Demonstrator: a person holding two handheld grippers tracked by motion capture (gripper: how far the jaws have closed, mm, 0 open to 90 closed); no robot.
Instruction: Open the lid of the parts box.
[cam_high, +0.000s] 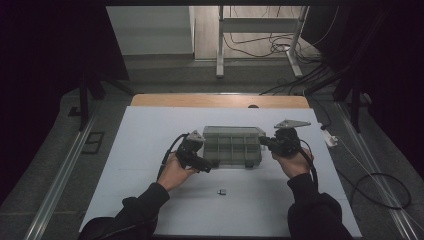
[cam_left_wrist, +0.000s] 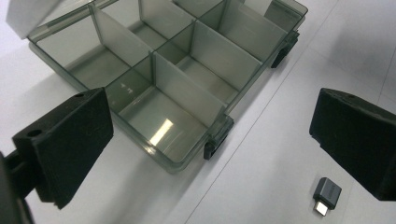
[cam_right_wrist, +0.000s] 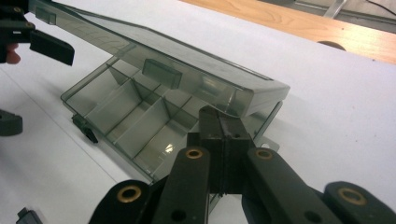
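While the smoky, see-through plastic compartment box (cam_high: 233, 145) sits near the middle of the white table sheet (cam_high: 150, 150), both grippers flank it, one at each short end. Its walls are thin and glossy, tinted grey-green, and straight dividers of the same clear plastic split the tray into rectangular cells; the cells seen in the left gripper view (cam_left_wrist: 159, 70) hold nothing but a bright reflection on the smooth floor. Small black latch tabs (cam_left_wrist: 215, 142) stick out along the front wall. The hinged lid (cam_right_wrist: 159, 60), a flat panel of the same tinted plastic with a raised rectangular catch on its edge, stands tilted up over the tray, as the right gripper view shows.

Matte black and blocky, the left gripper (cam_left_wrist: 210, 140) has its two jaws spread wide apart, released, with one front corner of the box lying between them and neither pad touching it. In the high view it hangs at the box's left end (cam_high: 197, 155).

At the opposite end, the right gripper (cam_right_wrist: 223, 140) has its jaws clenched together, pads meeting, right at the box's near corner under the raised lid; whether any plastic is pinched there I cannot tell.

A small dark grey rectangular adapter with a silvery metal plug end (cam_left_wrist: 326, 195) lies loose on the sheet, apart from the box, toward the person (cam_high: 222, 191).
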